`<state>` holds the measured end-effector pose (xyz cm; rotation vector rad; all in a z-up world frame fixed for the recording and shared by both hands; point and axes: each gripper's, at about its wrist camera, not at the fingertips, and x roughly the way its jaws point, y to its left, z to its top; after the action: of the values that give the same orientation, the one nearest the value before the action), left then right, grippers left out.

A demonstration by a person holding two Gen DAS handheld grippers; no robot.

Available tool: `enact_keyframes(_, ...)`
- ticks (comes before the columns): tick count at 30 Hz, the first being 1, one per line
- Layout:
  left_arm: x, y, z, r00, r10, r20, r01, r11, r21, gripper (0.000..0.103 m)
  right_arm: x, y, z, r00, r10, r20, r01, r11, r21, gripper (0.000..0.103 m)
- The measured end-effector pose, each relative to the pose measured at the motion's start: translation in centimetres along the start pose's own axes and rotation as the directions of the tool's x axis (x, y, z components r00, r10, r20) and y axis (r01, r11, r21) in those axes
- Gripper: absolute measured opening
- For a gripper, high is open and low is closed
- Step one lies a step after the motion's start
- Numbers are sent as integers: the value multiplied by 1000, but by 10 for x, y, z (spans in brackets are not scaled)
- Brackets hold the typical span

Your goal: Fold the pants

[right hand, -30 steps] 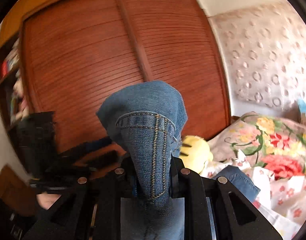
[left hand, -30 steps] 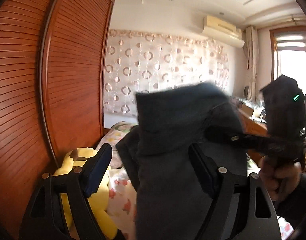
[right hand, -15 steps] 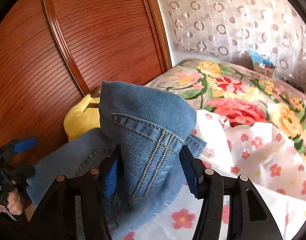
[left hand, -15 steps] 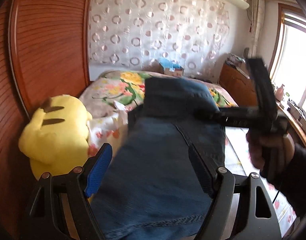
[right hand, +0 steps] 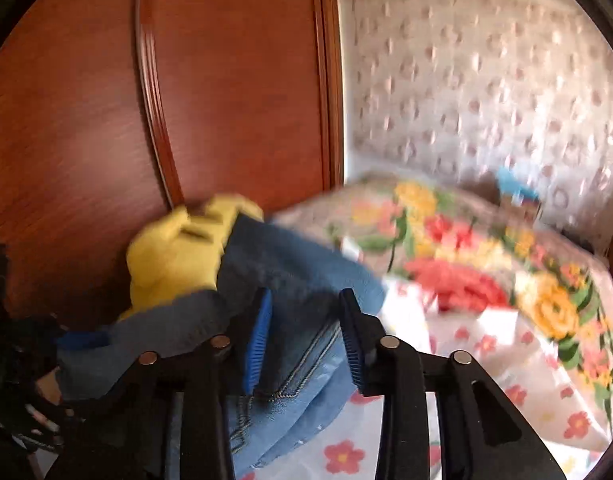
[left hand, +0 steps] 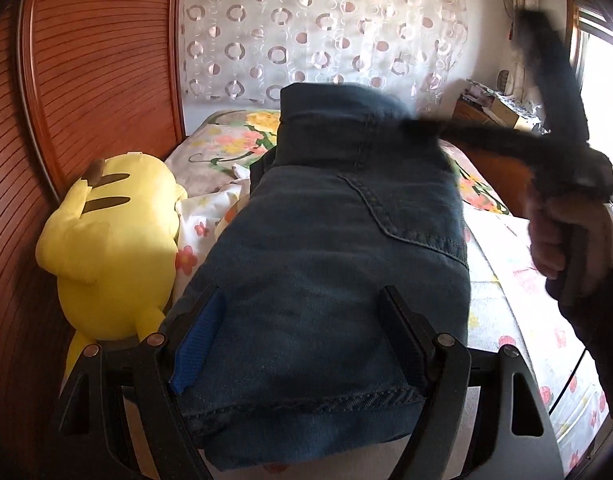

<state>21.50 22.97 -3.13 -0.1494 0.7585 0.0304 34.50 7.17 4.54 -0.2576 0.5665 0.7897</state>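
Between the wide-spread fingers of the left gripper [left hand: 302,344] lies the folded jeans [left hand: 330,264], a thick bundle resting on the floral bed [left hand: 518,280] beside a yellow plush toy [left hand: 106,240]; the right gripper [right hand: 304,336] stands parted too, denim between its pads but seemingly unclamped; folding looks largely done, judging by the stacked layers; only release and perhaps smoothing remain.

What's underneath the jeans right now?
The jeans lie over the floral bedding, which shows along their right side, with a yellow plush beside them on the left. Whatever lies directly beneath the denim is covered.
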Motion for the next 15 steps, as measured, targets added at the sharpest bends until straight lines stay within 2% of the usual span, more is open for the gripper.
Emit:
enact_keyframes(3, -8, -5, 1, 1000, 0, 14, 0, 1000, 3, 80, 27, -4, -11, 995, -72, -70, 73, 997, 6, 35)
enact_keyframes(6, -19, -13, 1, 999, -6, 31, 5, 1000, 7, 80, 18, -1, -15, 997, -65, -50, 66, 997, 27, 35)
enact_keyframes(11, -41, -31, 2, 997, -13, 74, 10, 999, 37, 80, -38, 10, -24, 998, -62, -12, 63, 997, 37, 35)
enact_keyframes(15, -60, -52, 0, 994, -25, 108, 18, 997, 69, 80, -96, 23, -48, 998, -61, 19, 61, 997, 40, 35)
